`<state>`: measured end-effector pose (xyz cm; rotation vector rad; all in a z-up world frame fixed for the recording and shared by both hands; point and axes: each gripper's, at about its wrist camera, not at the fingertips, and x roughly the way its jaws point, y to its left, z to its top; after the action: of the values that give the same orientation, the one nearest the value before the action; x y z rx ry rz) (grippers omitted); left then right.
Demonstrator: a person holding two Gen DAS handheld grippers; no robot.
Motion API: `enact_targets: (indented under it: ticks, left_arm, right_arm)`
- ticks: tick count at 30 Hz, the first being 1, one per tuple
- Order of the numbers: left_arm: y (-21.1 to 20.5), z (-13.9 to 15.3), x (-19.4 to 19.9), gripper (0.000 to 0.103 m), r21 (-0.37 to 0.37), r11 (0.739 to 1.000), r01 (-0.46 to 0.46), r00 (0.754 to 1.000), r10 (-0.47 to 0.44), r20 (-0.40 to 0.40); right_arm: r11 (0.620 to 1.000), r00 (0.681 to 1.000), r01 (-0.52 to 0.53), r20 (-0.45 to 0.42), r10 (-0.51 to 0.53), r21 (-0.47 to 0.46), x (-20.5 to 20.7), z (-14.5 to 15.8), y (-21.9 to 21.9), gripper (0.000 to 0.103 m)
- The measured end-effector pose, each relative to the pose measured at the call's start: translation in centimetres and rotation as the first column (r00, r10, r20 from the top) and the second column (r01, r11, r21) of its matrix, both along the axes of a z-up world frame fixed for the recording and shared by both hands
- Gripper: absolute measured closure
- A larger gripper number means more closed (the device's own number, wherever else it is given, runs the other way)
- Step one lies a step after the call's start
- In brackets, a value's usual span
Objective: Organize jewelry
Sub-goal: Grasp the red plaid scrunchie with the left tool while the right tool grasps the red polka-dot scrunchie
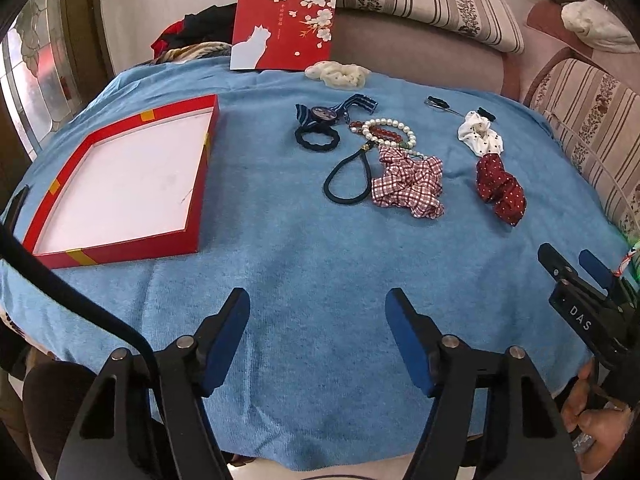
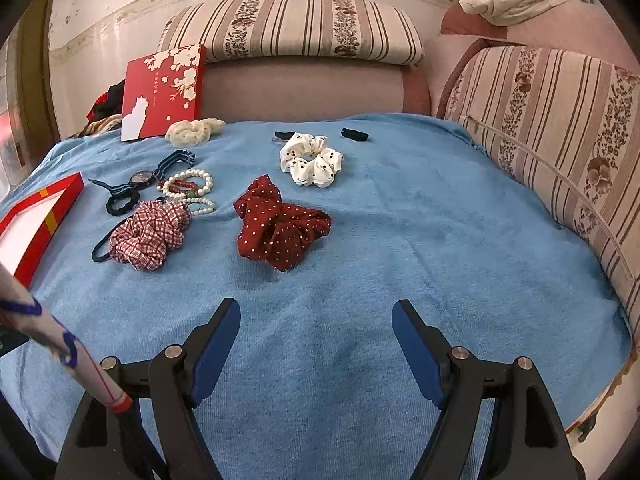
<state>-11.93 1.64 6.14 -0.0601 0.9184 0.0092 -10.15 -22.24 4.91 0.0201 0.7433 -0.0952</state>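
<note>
A shallow red box (image 1: pixel 176 246) with a white floor lies open on the blue cloth (image 1: pixel 304 272) at the left. Beyond the middle lie a pearl bracelet (image 1: pixel 390 124), a red bead bracelet (image 1: pixel 386 133), a watch (image 1: pixel 325 114), black hair ties (image 1: pixel 347 176), a red checked scrunchie (image 1: pixel 412 184), a dark red dotted scrunchie (image 2: pixel 280 228), a white dotted scrunchie (image 2: pixel 312 164) and a cream scrunchie (image 1: pixel 340 74). My left gripper (image 1: pixel 318 306) hangs open over bare cloth near the front. My right gripper (image 2: pixel 316 316) is open too, with nothing between its fingers; it also shows in the left wrist view (image 1: pixel 568 258).
The red box lid (image 1: pixel 284 28) with a white cat leans at the back of the cloth. Striped sofa cushions (image 2: pixel 560 128) rise behind and to the right. Black hair clips (image 2: pixel 354 134) lie near the far edge. A hand (image 1: pixel 592 420) shows at the lower right.
</note>
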Motion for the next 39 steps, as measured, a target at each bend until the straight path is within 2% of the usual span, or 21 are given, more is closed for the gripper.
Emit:
enact_targets:
  ticks: [4,7,10,13,18,25,27,28,29,30,31,32,33,36,39]
  left_arm:
    - [1.2,0.5,1.4,0.033,-0.041,0.999,-0.001,1.000,0.000,-0.007]
    - [2.0,1.2,3.6,0.033,-0.100,0.995,0.002,1.000,-0.003,-0.010]
    - [1.5,1.7,5.9,0.033,-0.104,0.994,0.026,1.000,-0.026,0.002]
    - [0.2,1.9,8.3,0.033,-0.103,0.992,0.070,0.997,-0.069,0.015]
    - [-3.2,0.2,12.0,0.033,-0.138,0.973,0.187,0.981,-0.192,-0.024]
    - [-7.5,-3.3,15.1,0.033,-0.119,0.951,0.286,0.949,-0.299,-0.105]
    - [-8.3,-4.1,15.7,0.040,-0.116,0.947,0.300,0.942,-0.313,-0.123]
    - [-8.4,-4.2,15.8,0.059,-0.107,0.948,0.300,0.941,-0.312,-0.129]
    - [-8.5,-4.3,15.9,0.079,-0.081,0.954,0.289,0.945,-0.298,-0.134]
    - [-8.4,-4.3,16.0,0.084,-0.072,0.957,0.280,0.948,-0.287,-0.134]
    - [-8.0,-4.2,16.0,0.090,-0.099,0.958,0.271,0.950,-0.282,-0.135]
    - [-7.4,-4.0,15.9,0.091,-0.136,0.956,0.258,0.951,-0.277,-0.137]
    - [-6.6,-3.6,15.6,0.091,-0.180,0.955,0.236,0.956,-0.261,-0.135]
    - [-4.2,-2.0,14.2,0.091,-0.239,0.951,0.194,0.970,-0.223,-0.100]
    - [-1.1,0.4,12.5,0.091,-0.264,0.951,0.159,0.984,-0.174,-0.036]
  right_arm:
    - [0.998,1.000,-0.024,0.000,0.024,0.061,1.4,1.2,-1.0,0.021]
    - [0.992,0.999,-0.045,0.005,0.045,0.116,3.0,2.1,-2.0,0.021]
    - [0.986,0.998,-0.064,-0.014,0.067,0.154,5.1,2.3,-2.7,0.021]
    - [0.986,0.997,-0.079,-0.008,0.081,0.150,6.6,2.2,-3.0,0.021]
    - [0.971,0.992,-0.100,-0.051,0.113,0.215,8.4,0.5,-3.5,0.021]
    - [0.971,0.990,-0.091,-0.085,0.112,0.221,10.2,-0.8,-3.9,0.025]
    - [0.967,0.989,-0.085,-0.099,0.112,0.242,10.7,-1.3,-4.1,0.031]
    - [0.963,0.987,-0.085,-0.107,0.116,0.256,11.0,-1.6,-4.2,0.032]
    - [0.958,0.986,-0.086,-0.116,0.122,0.274,11.2,-1.9,-4.2,0.040]
    - [0.953,0.983,-0.090,-0.126,0.132,0.290,11.5,-2.3,-4.2,0.057]
    - [0.946,0.979,-0.096,-0.144,0.146,0.309,11.8,-2.7,-4.1,0.069]
    - [0.938,0.973,-0.100,-0.163,0.161,0.331,11.9,-3.2,-4.0,0.083]
    - [0.936,0.972,-0.098,-0.168,0.162,0.337,11.8,-3.5,-3.9,0.085]
    - [0.943,0.976,-0.108,-0.146,0.160,0.313,11.1,-2.8,-3.6,0.091]
    - [0.950,0.983,-0.107,-0.114,0.147,0.294,10.2,-1.5,-3.2,0.092]
